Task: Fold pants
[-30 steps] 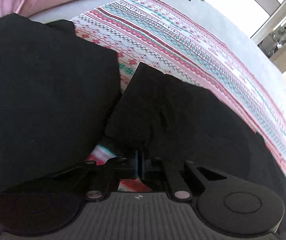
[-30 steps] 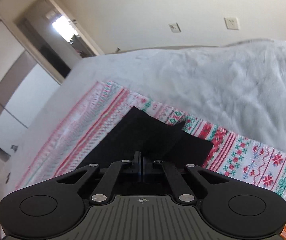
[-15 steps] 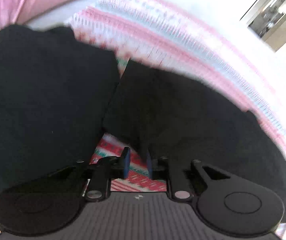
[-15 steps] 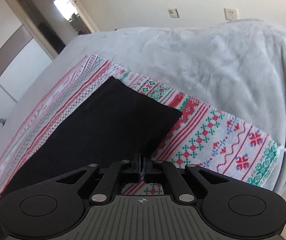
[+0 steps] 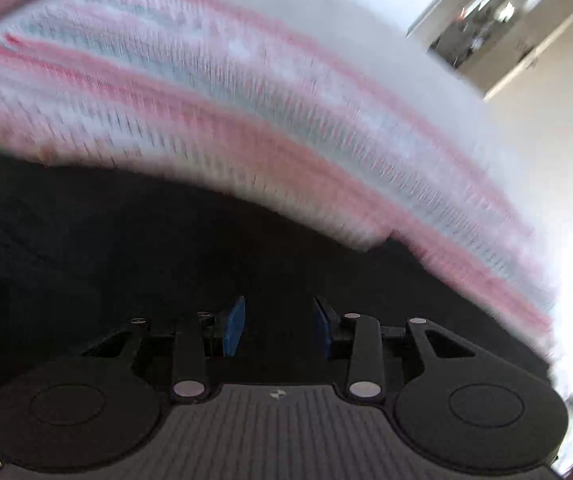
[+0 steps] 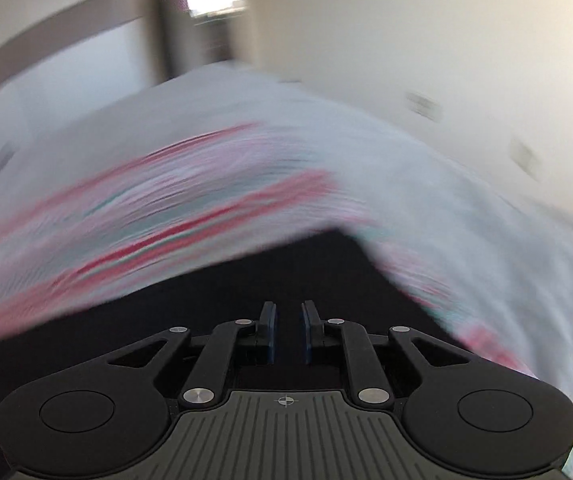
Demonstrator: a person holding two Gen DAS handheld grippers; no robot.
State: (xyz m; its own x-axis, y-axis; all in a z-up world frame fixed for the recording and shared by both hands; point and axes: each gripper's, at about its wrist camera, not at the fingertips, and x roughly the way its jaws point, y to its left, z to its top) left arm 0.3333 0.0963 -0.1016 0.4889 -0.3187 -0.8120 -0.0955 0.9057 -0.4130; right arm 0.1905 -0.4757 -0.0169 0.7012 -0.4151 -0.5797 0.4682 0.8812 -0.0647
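Black pants (image 5: 126,264) are spread flat on the striped cloth (image 5: 246,128). Left gripper (image 5: 278,326) and right gripper (image 6: 285,332) are seen with jaws opening, nothing gripped, presumably to let the fold settle.

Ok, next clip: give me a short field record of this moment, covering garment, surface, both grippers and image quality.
garment: black pants, lying on the cloth
surface: red, white and green patterned cloth over a pale grey blanket
left gripper: jaws opening, nothing pinched between the pads
right gripper: jaws opening, narrower gap, nothing pinched
image quality: both wrist views motion-blurred
fold state: cannot tell
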